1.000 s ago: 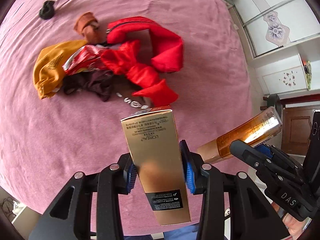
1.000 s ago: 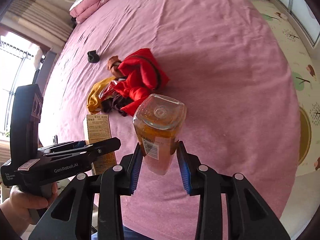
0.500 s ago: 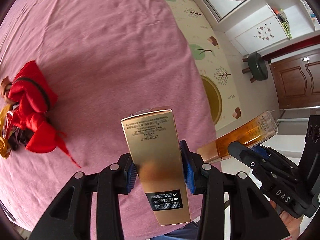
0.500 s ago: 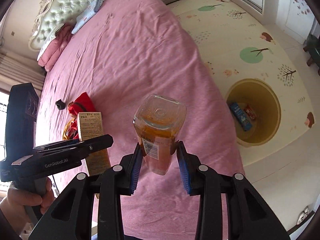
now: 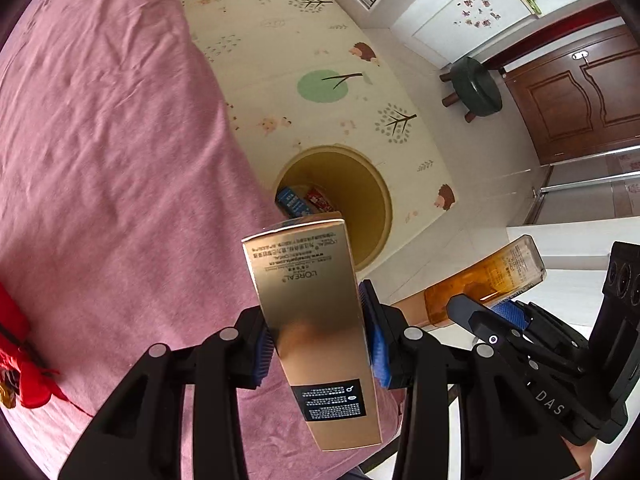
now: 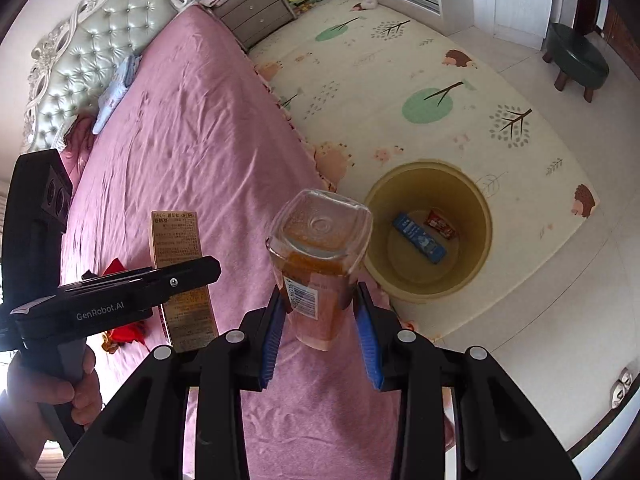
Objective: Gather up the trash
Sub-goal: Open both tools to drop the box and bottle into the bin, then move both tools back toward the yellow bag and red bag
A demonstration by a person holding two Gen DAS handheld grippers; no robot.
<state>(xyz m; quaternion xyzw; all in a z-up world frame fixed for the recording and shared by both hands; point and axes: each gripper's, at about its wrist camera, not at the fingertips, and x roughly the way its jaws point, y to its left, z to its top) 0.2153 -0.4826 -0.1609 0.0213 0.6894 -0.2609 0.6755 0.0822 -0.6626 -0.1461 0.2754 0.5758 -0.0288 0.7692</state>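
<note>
Two hand-held grippers are in view, each clamped on a piece of trash above the edge of a bed [image 5: 112, 128] covered in a pink sheet. The left hand-held gripper [image 5: 320, 338] pinches a tall gold carton [image 5: 310, 300] between its blue pads [image 5: 264, 350], which press on the carton's two long sides; the carton stands up out of the jaws and leans slightly. The right hand-held gripper [image 6: 320, 338] grips an amber bottle [image 6: 320, 256] by its lower part, the clear flat base turned toward the camera and a barcode label showing on one side. In the left wrist view that bottle [image 5: 486, 276] sits just to the right of the carton, apart from it. In the right wrist view the carton [image 6: 180, 272] shows to the left, with a hand [image 6: 52, 388] wrapped around the black handle below it.

On the floor beside the bed stands a round yellow bin [image 6: 430, 236] on a cream play mat [image 6: 400, 80] printed with trees and hedgehogs. Inside the bin lie a blue packet [image 6: 418, 238] and a red wrapper [image 6: 440, 224], near each other. Red cloth [image 5: 24, 368] lies on the sheet at the left edge of the left wrist view. A dark green stool [image 6: 576, 60] stands on the tiles beyond the mat, and a grey nightstand [image 6: 256, 12] sits next to the tufted headboard [image 6: 76, 64].
</note>
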